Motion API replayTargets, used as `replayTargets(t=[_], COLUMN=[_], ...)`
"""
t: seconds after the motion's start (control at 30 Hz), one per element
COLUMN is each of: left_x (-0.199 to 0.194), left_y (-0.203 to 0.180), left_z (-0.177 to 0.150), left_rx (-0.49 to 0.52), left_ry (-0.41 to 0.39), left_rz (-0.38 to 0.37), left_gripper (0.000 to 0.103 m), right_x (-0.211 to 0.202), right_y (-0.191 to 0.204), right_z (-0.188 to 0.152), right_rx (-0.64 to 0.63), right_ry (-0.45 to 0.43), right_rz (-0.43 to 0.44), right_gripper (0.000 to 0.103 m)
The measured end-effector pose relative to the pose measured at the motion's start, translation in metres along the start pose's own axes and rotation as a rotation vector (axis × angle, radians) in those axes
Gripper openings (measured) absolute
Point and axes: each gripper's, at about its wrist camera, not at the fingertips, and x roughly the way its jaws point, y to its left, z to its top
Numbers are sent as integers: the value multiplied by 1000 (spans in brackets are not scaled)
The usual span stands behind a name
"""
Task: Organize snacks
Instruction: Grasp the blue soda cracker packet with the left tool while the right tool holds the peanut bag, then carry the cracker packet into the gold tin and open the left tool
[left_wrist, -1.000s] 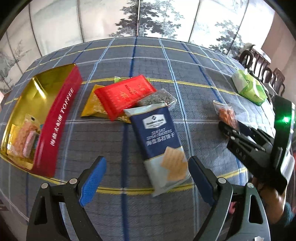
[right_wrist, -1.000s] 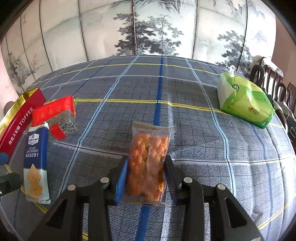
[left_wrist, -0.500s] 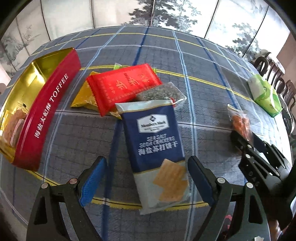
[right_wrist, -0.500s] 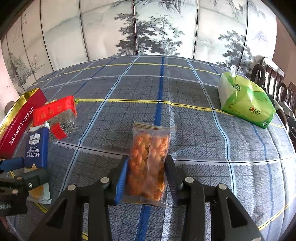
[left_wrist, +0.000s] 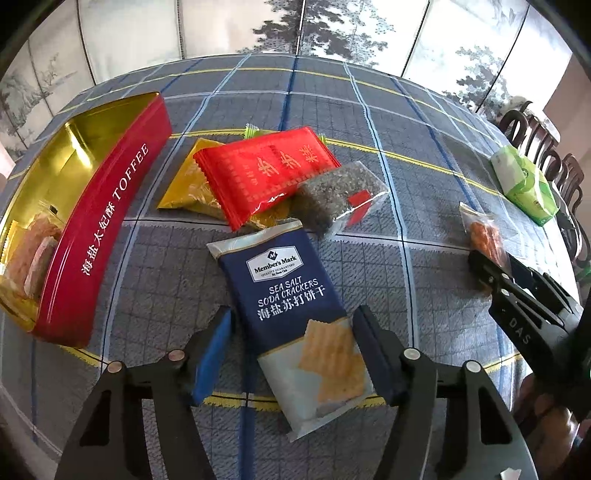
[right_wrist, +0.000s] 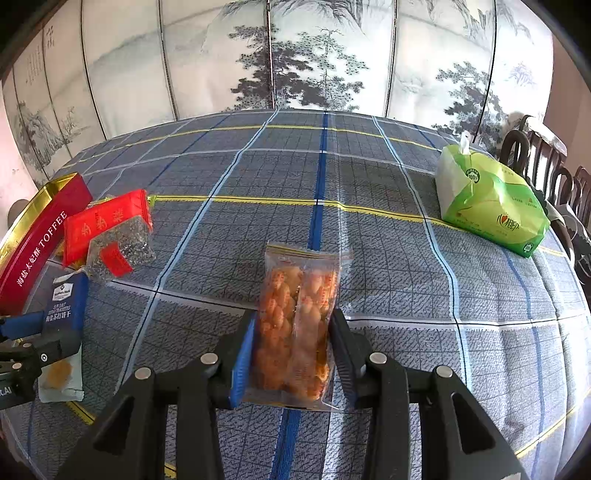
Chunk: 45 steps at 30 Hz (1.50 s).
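Note:
My left gripper (left_wrist: 295, 354) is open with its jaws on either side of the blue soda cracker pack (left_wrist: 288, 295), which lies flat on the table; the pads stand apart from it. Behind the pack lie a red packet (left_wrist: 266, 173), a gold packet (left_wrist: 184, 188) and a clear bag of dark bits (left_wrist: 340, 199). The red toffee tin (left_wrist: 107, 240) is open at the left with a few snacks inside. My right gripper (right_wrist: 293, 354) is shut on a clear bag of orange snacks (right_wrist: 295, 317), also seen in the left wrist view (left_wrist: 484, 236).
A green tissue pack (right_wrist: 487, 206) sits at the table's far right, near dark wooden chairs (right_wrist: 554, 173). The checked blue-grey tablecloth (right_wrist: 321, 177) covers the round table. A painted folding screen (right_wrist: 295, 55) stands behind it.
My left gripper has moved forward and down over the cracker pack and its jaws have narrowed around it. The right gripper holds the orange snack bag as before.

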Motion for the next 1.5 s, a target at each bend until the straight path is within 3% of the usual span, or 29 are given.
replayTargets(t=[0.27,0.6,0.93,1.5], left_x=[1,-4,-10,-59], left_y=[4,8,11,29], left_z=[-1,-5,-10,-1], left_rx=[-18,6,66,133], left_ry=[2,-4,-11,-99], left_rz=[-12,-17,14,27], left_gripper=[63,51,50,50], right_x=[0,0,0,0], right_y=[0,0,1,1], right_z=[0,0,0,0], right_rx=[0,1,0,0], right_ry=[0,0,0,1], right_rz=[0,0,0,-2], right_gripper=[40,40,40,40])
